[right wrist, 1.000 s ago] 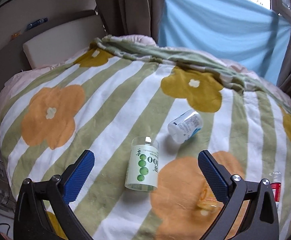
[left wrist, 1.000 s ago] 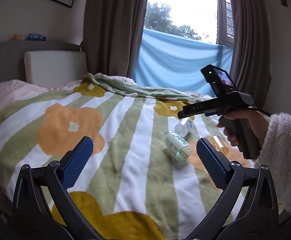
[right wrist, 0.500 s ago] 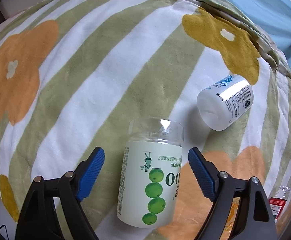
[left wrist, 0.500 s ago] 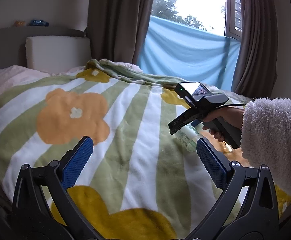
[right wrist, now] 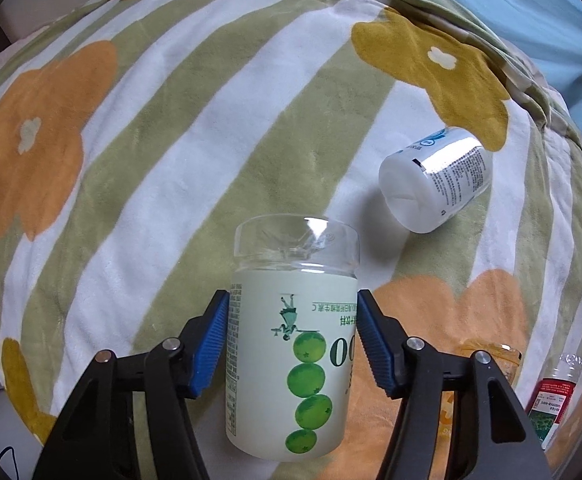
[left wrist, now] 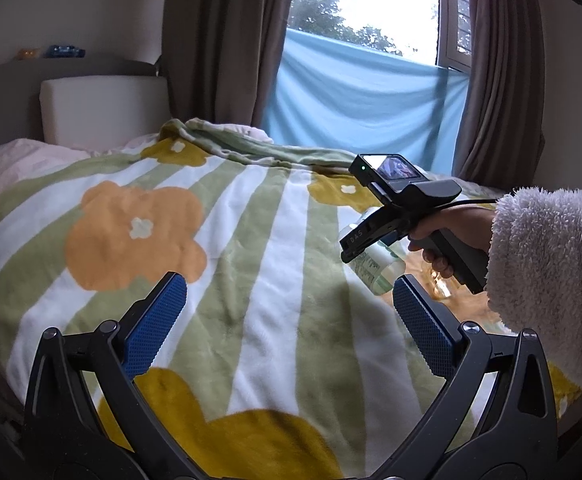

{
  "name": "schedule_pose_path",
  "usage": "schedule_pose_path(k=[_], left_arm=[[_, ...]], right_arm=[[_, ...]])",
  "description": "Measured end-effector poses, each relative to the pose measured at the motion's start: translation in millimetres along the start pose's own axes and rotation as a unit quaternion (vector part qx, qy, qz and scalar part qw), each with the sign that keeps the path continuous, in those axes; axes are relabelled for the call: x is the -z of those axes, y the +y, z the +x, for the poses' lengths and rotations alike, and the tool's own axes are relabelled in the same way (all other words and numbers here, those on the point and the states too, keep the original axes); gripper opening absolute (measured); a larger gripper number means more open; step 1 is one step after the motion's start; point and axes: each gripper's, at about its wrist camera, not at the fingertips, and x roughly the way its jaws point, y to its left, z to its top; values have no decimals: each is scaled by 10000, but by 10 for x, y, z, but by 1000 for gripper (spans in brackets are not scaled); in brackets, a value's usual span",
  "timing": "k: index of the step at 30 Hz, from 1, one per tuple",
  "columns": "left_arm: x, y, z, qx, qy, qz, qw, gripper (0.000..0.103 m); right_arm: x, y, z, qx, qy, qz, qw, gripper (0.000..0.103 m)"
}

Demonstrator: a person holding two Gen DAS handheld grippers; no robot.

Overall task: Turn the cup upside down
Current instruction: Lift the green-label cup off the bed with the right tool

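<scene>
Two blue pads [right wrist: 215, 344] of our right gripper [right wrist: 291, 334] press against the cup [right wrist: 293, 344] from either side, so its jaws are clamped on the labelled body just below the clear band. We see the cup as a cylinder of clear plastic or glass, most of it wrapped in a pale frosted label printed with a column of green fruit, a small figure, large dark digits and fine print down one side. All of that print reads inverted in the right wrist view. Its bare transparent end, thick and catching a highlight, points away from us over the blanket [right wrist: 171, 128]; the other end sits close under the camera, and we cannot tell which end is the mouth. We also cannot tell whether the cup touches the bedding beneath it.

From the left wrist view the cup [left wrist: 377, 270] shows only partly, behind the right gripper's black body, which our right hand [left wrist: 447, 240] holds by the handle. Our left gripper [left wrist: 291, 304] hangs above the striped, flowered blanket with its jaws wide apart and nothing between them.

Near the cup, to its right and farther off, a white bottle [right wrist: 437, 180] lies on its side. An amber container [right wrist: 487, 354] and a red-labelled bottle [right wrist: 555, 392] lie at the lower right.
</scene>
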Motion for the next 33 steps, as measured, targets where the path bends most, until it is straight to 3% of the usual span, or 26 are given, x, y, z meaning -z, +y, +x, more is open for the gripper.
schedule_pose_path(k=[4,10,14,18,23,33], left_arm=[[-41,-115,-117,148,-70,90,9998,103],[-24,-294,-229,469,-25,133,9988,103],[21,-384,-263,586,52,190,9981,103],[53,-444,-305,785,89,140,9968,103],[94,-508,-352,808,179,238,9963,103],[114,-520,-316,747,404,286,9960,103]], right_arm=[[293,-63,-400,-157,-244,14,9996,58],[1092,-290,-879,-298,-552,480,9969,58],[1628,-449,-887,-242,-497,873,9947,58],[1995,-520,-659,-460,-274,1149,9919,58],[2170,-539,-421,-654,-319,1458,9866,58],[2208,-567,-189,-860,-129,1669,9821,59]])
